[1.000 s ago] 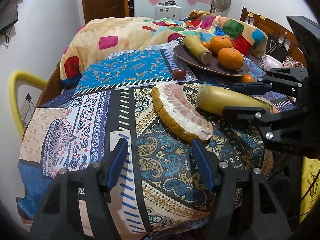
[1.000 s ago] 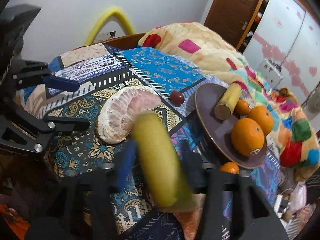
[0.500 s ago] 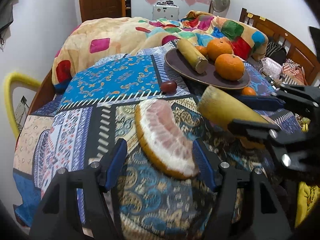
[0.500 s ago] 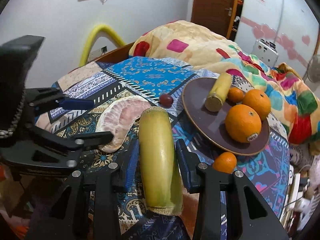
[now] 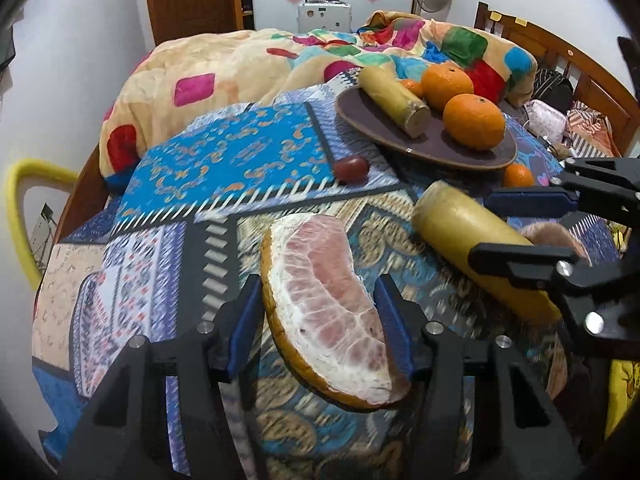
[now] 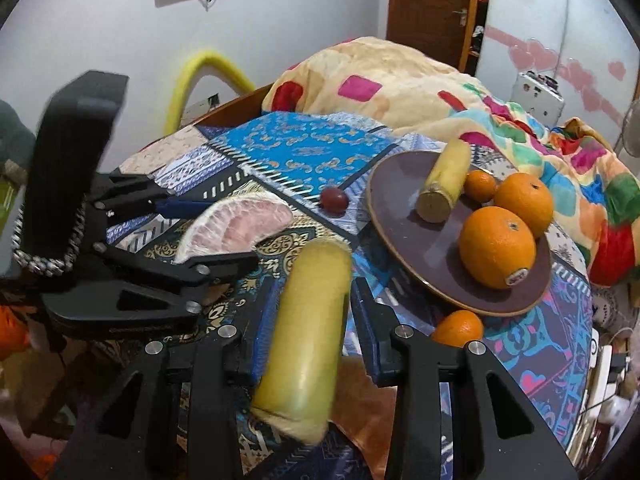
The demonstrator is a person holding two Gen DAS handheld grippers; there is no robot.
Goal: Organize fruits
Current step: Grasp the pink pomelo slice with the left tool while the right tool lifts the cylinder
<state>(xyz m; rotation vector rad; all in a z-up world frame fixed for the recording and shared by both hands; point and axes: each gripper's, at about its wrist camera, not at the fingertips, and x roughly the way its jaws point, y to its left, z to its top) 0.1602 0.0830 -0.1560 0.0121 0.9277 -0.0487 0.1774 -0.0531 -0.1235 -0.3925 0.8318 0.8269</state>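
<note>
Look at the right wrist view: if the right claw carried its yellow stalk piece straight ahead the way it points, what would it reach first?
Probably the patterned cloth just ahead of the yellow stalk piece, with the small dark red fruit close beyond. The brown plate lies off to the right. Depth is uncertain.

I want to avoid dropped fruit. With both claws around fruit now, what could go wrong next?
1. The left claw has just been closing around the pomelo wedge, only near one end; the wedge may tilt or slip.
2. The right claw is shut on a sugarcane piece; the brown plate already holds oranges and another piece, so things could roll off.
</note>
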